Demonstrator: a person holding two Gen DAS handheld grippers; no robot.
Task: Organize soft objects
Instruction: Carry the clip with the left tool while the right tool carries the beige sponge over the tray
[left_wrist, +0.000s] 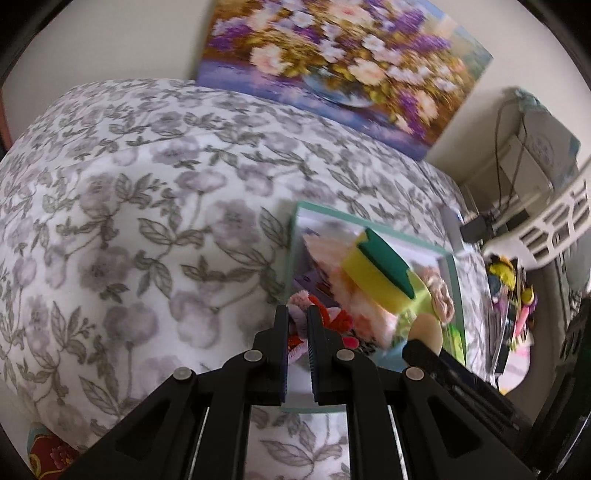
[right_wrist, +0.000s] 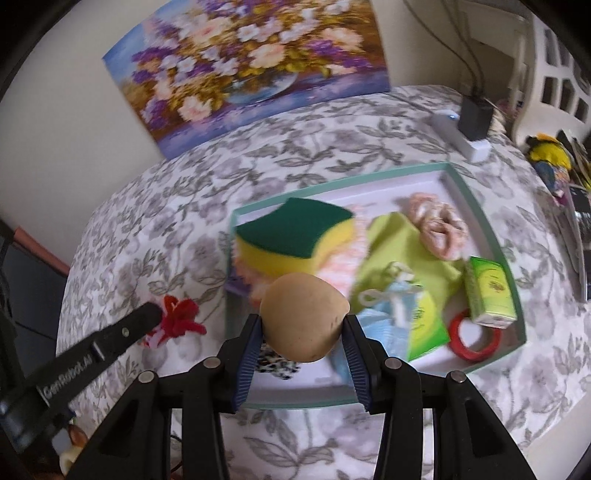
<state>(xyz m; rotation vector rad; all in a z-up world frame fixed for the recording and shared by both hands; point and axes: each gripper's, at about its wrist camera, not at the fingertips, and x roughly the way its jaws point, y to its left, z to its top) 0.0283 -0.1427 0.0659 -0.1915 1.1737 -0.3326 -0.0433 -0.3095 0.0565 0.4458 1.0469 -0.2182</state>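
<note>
At the bottom of the right wrist view my right tool (right_wrist: 303, 325) is clamped on a tan round sponge (right_wrist: 304, 317), held over the near edge of the teal tray (right_wrist: 476, 192). In the left wrist view my left tool (left_wrist: 297, 325) is nearly closed on a red fuzzy flower (left_wrist: 338, 323), low centre. Further in, mid-frame, the tray holds a yellow-green sponge (right_wrist: 295, 236), a lime cloth (right_wrist: 391, 240) and a pink scrunchie (right_wrist: 436, 229). A flower painting (right_wrist: 243, 66) stands top centre.
</note>
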